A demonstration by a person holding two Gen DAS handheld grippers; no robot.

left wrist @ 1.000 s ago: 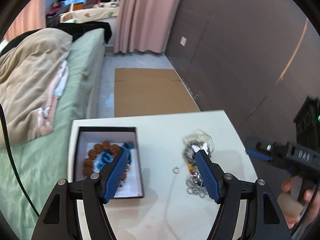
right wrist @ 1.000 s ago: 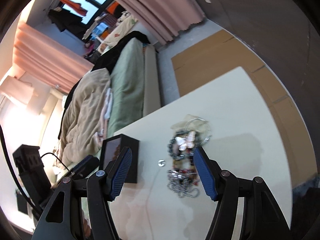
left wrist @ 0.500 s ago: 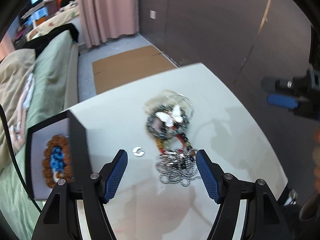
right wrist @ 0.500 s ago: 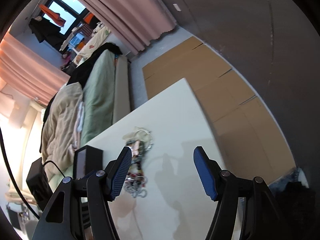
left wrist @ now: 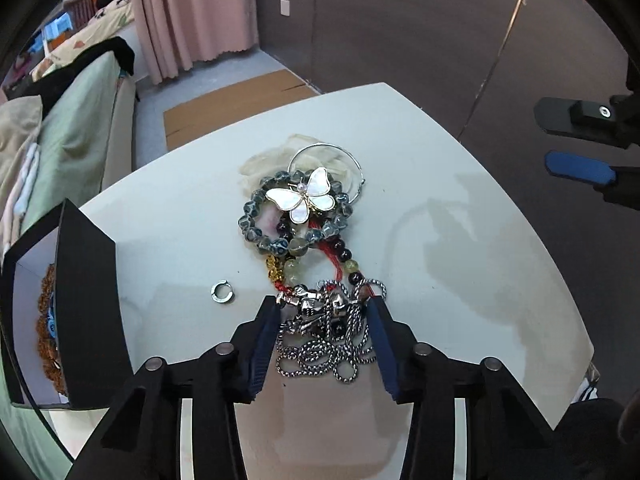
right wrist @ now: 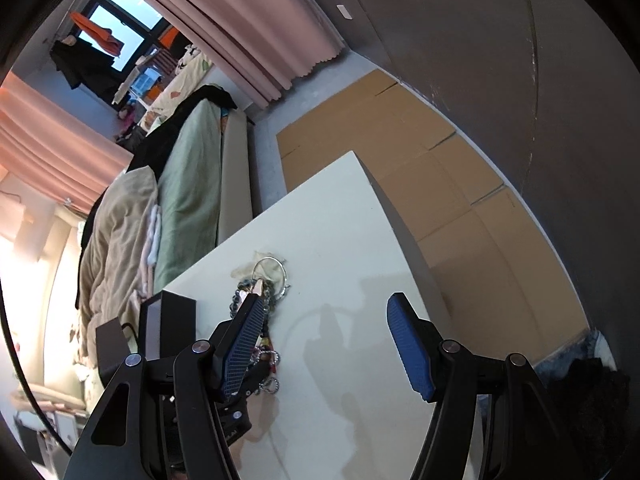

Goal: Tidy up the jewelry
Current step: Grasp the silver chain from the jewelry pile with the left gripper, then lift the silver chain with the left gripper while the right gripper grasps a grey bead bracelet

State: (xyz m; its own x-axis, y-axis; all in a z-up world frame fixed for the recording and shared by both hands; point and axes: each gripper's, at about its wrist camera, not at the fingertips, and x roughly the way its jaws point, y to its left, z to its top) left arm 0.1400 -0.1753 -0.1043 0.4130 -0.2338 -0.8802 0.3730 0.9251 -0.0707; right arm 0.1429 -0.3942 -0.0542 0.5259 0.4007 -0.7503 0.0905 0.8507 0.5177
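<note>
Two blue pads (left wrist: 260, 344) of the left gripper (left wrist: 323, 338) stand part-open on either side of the silver chain (left wrist: 326, 354), near the table's (left wrist: 460, 240) near edge. Beyond it lie the bead bracelet (left wrist: 276, 220) and butterfly brooch (left wrist: 305, 200), a small ring (left wrist: 222, 292) beside, the black box (left wrist: 86, 300) at the left edge. The right gripper (right wrist: 326, 344) hangs wide open, empty, over the table's right side.

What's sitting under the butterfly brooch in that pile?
The butterfly brooch rests on a grey bead bracelet and a thin silver hoop. Whatever lies directly beneath its wings is covered.
</note>
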